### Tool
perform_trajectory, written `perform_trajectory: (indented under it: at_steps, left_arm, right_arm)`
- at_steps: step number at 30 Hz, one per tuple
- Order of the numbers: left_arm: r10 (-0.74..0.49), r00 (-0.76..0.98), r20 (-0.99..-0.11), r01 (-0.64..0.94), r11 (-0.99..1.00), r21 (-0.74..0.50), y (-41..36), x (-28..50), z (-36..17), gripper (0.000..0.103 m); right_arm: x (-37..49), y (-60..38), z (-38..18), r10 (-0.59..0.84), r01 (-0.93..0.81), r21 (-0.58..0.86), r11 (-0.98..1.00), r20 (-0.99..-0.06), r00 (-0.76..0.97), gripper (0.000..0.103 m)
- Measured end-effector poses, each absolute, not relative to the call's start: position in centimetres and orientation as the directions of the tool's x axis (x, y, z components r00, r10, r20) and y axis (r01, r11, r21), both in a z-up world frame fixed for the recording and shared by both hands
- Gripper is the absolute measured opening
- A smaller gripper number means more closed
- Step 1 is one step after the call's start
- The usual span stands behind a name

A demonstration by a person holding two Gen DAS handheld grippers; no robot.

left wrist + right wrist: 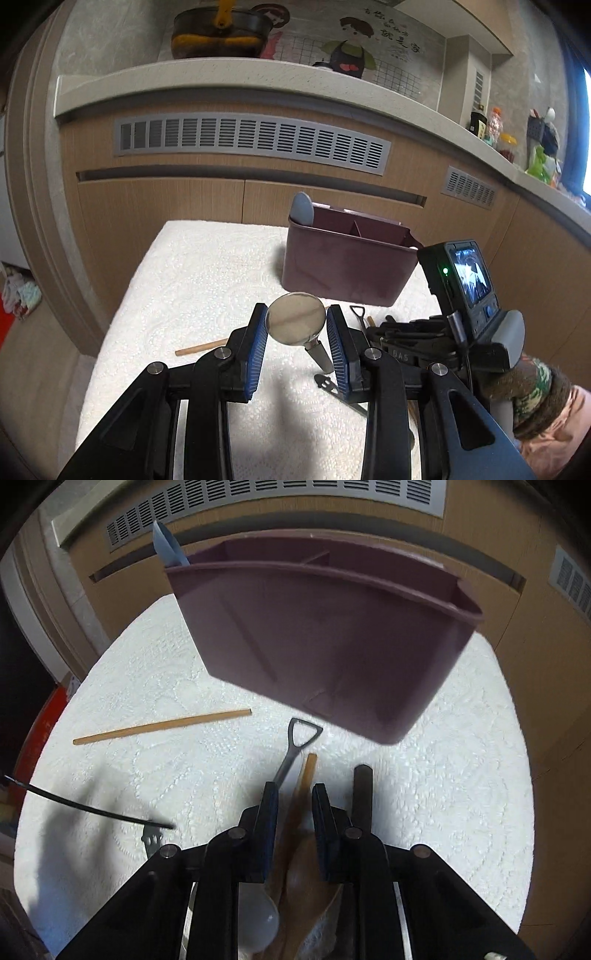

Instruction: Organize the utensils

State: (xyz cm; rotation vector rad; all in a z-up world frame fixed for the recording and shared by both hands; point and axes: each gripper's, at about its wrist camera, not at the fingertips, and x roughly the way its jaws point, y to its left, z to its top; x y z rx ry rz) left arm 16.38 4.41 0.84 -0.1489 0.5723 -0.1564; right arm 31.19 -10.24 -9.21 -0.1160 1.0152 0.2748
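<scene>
Steel spoon (296, 317) nearest — caddy (347, 266) holds blue utensil (302, 209)

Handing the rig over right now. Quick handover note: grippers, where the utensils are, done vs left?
Left gripper: shut on a metal spoon, lifted above the white cloth.
Right gripper: open, low over a wooden spoon and a shovel-handled spoon, gripping nothing.
Purple caddy at the back of the cloth holds a blue utensil at its left end.
Left: a chopstick, a dark handle and a flat metal piece lie loose on the cloth.
</scene>
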Motion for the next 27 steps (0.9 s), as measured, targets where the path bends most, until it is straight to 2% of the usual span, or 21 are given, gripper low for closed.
perform_trajectory:
  at_steps: [3,5,8,16,20,24,27]
  left_arm:
    - [-0.196,0.823,-0.533,0.103,0.974,-0.199,4.4,17.1,0.7,0.033]
    - [-0.194,0.824,-0.532,0.098,0.974,-0.205,4.3,17.5,0.7,0.033]
    - [-0.204,0.825,-0.527,0.111,0.973,-0.204,3.9,17.4,0.9,0.032]
    - [-0.219,0.818,-0.532,0.121,0.969,-0.214,3.4,17.0,1.1,0.032]
    - [-0.205,0.821,-0.533,0.111,0.973,-0.202,3.4,17.0,1.2,0.032]
    - [-0.21,0.814,-0.542,0.111,0.972,-0.209,3.7,17.2,0.9,0.032]
    - [-0.214,0.814,-0.539,0.112,0.97,-0.215,3.7,17.3,0.9,0.032]
  right_arm:
    - [31.0,-9.8,-9.2,0.188,-0.301,0.04,0.953,-0.857,0.48,0.016]
    - [30.4,-10.0,-9.2,0.192,-0.311,0.039,0.95,-0.856,0.479,0.005]
    - [29.4,-11.0,-8.9,0.22,-0.308,0.073,0.949,-0.85,0.479,0.002]
    - [25.8,-13.2,-6.3,0.248,-0.321,0.07,0.944,-0.792,0.557,0.004]
    - [27.3,-12.3,-7.2,0.262,-0.324,0.098,0.941,-0.817,0.514,0.013]
    - [29.7,-10.7,-9.4,0.178,-0.284,0.044,0.958,-0.867,0.465,0.014]
    - [31.1,-10.0,-9.5,0.185,-0.274,0.063,0.96,-0.876,0.445,0.014]
